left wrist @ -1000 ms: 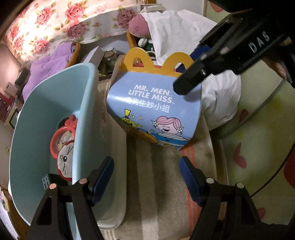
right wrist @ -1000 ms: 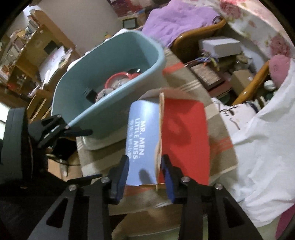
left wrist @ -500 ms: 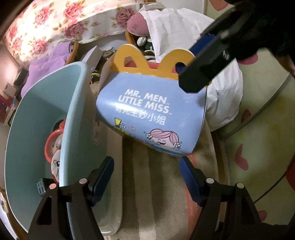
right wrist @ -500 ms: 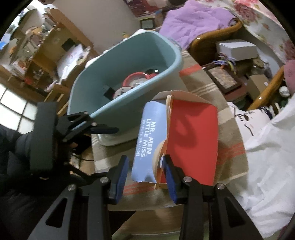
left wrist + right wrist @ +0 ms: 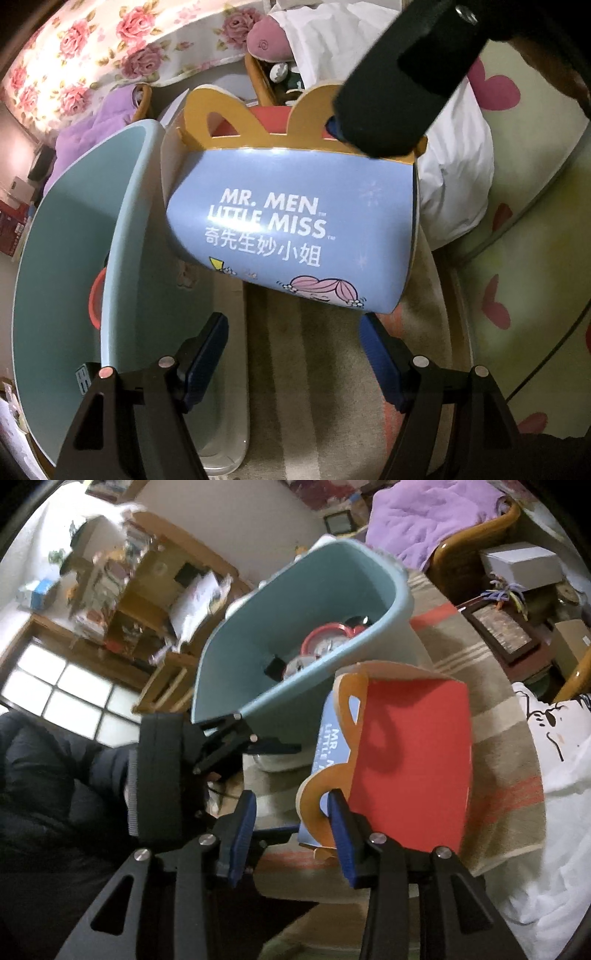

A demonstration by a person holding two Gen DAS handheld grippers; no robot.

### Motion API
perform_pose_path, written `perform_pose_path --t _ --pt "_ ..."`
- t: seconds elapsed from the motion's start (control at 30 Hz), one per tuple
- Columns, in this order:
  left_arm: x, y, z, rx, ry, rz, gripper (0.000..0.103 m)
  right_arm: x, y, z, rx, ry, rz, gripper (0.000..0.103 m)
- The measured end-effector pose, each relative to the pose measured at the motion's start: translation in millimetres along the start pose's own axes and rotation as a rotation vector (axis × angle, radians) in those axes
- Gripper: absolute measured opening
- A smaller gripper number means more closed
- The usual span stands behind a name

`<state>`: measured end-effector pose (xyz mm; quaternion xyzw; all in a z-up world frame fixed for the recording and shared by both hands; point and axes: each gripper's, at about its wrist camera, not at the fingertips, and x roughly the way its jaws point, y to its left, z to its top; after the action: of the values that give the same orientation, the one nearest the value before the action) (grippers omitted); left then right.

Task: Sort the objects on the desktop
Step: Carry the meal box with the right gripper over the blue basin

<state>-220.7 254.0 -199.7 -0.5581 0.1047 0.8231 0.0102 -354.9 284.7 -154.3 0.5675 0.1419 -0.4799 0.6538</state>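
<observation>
Cluttered bedroom, striped cloth on the table (image 5: pixel 325 369). Right tool (image 5: pixel 291 825) had its jaws a bit wider than a second earlier, only one pad against the yellow handle of the meal box (image 5: pixel 295 221); the box hung tilted at frame centre, just beside the blue bin (image 5: pixel 74 258). Grip looked to be loosening, so release toward the bin seemed near. Left tool (image 5: pixel 293 356) spread, empty, below the box. Versus earlier: the box had tipped further toward the bin and sat larger in the left view; the red clock (image 5: pixel 325 646) lay in the bin.
</observation>
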Motion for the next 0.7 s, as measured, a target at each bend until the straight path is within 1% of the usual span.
perform_pose_path --t 0.13,0.27,0.33,0.37,0.4,0.47,0.53,0.63,0.67,0.7 --pt "2.7 -2.1 1.3 0.000 0.004 0.003 0.077 2.5 3.6 2.7 -0.002 0.006 -0.022 0.044" --pt "4.0 -2.3 2.9 -0.002 0.009 0.002 0.077 7.0 9.9 2.9 -0.013 0.008 -0.097 0.044" --pt "3.9 -2.0 3.7 -0.002 0.015 0.002 0.077 6.8 10.3 2.0 -0.010 -0.004 -0.118 0.041" --pt "4.6 -2.7 3.4 0.000 0.019 0.002 0.077 6.6 10.2 1.4 -0.009 -0.010 -0.127 0.036" --pt "5.3 -3.4 3.1 0.002 0.024 0.003 0.077 6.4 9.7 0.7 -0.006 -0.016 -0.136 0.027" --pt "5.5 -3.8 2.1 0.004 0.025 0.006 0.077 5.9 5.9 -1.5 0.007 -0.022 -0.156 0.015" --pt "5.1 -3.0 1.4 0.002 0.025 0.006 0.077 6.3 4.9 -2.6 0.014 -0.022 -0.160 0.015" --pt "4.5 -2.9 2.4 -0.003 0.026 0.006 0.077 7.5 9.9 -0.6 0.010 -0.028 -0.206 0.014" --pt "4.4 -3.0 2.1 -0.002 0.026 0.006 0.077 7.5 11.5 -0.1 0.015 -0.033 -0.224 0.011" --pt "3.9 -2.3 2.5 -0.005 0.025 0.002 0.077 6.9 11.5 0.1 0.029 -0.041 -0.245 0.004"
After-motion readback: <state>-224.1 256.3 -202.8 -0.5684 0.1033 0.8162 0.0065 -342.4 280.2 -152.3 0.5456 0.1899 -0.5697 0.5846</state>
